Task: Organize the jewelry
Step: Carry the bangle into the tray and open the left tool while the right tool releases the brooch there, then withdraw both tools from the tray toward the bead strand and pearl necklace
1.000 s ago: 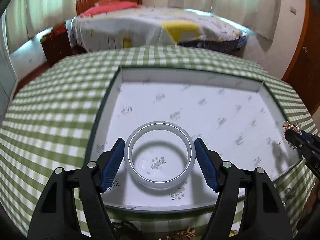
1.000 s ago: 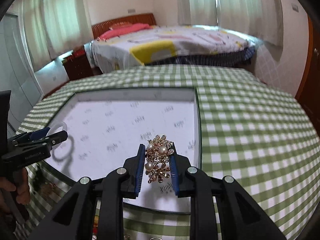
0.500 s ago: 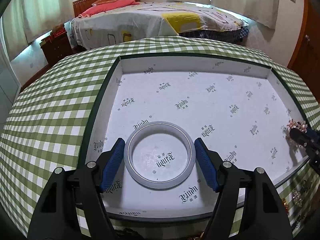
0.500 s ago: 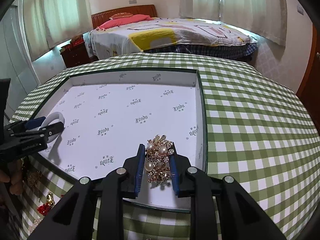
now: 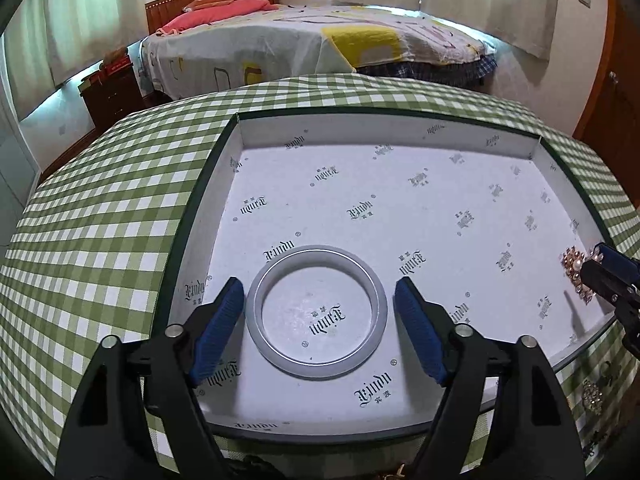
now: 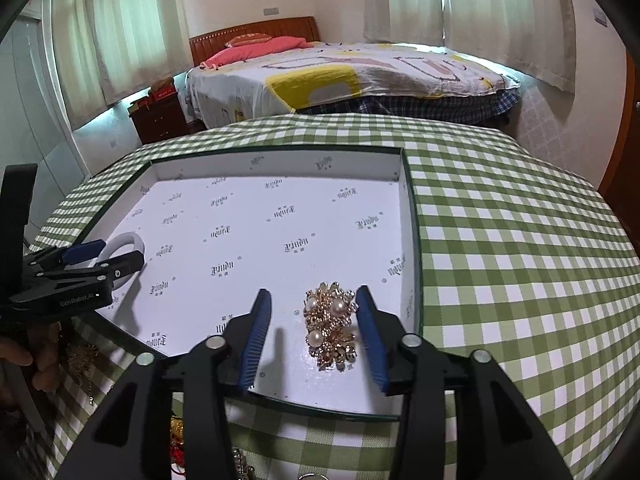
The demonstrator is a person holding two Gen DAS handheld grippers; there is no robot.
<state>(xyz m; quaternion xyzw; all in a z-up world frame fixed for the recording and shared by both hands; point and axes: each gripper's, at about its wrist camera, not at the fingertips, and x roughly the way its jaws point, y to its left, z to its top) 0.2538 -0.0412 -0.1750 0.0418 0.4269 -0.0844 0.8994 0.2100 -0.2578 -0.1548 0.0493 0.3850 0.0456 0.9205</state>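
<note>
1. The left tongs [image 5: 320, 320] are shown with their jaws spread wide on either side of the white bangle [image 5: 317, 311]. These jaws have just been opening a little further. A clear gap is seen between each blue pad [image 5: 218, 330] and the ring, so the bangle is released, not gripped.

2. The bangle is seen lying flat on the printed paper floor of the tray [image 5: 400, 136], directly between the left jaws and close to the tray's near edge.

3. The right tongs [image 6: 316, 332] are likewise shown released. Their jaws have just been opening, where half a second ago the gold and pearl brooch [image 6: 331, 326] was pinched between them. The brooch is still found between the jaws, nearer the right-hand pad; whether it brushes that pad cannot be told, but no grip is applied.

4. The brooch is seen resting on the tray floor near the tray's right wall, well apart from the bangle.

5. Both pieces are therefore judged to be delivered into the tray, and the placing step is taken as finished for this pair.

6. Further jewellery [image 6: 82, 356] is glimpsed on the checked tablecloth [image 6: 520, 260] below the tray's near edge, beneath both tongs, so the task is judged to be only partly done.
</note>
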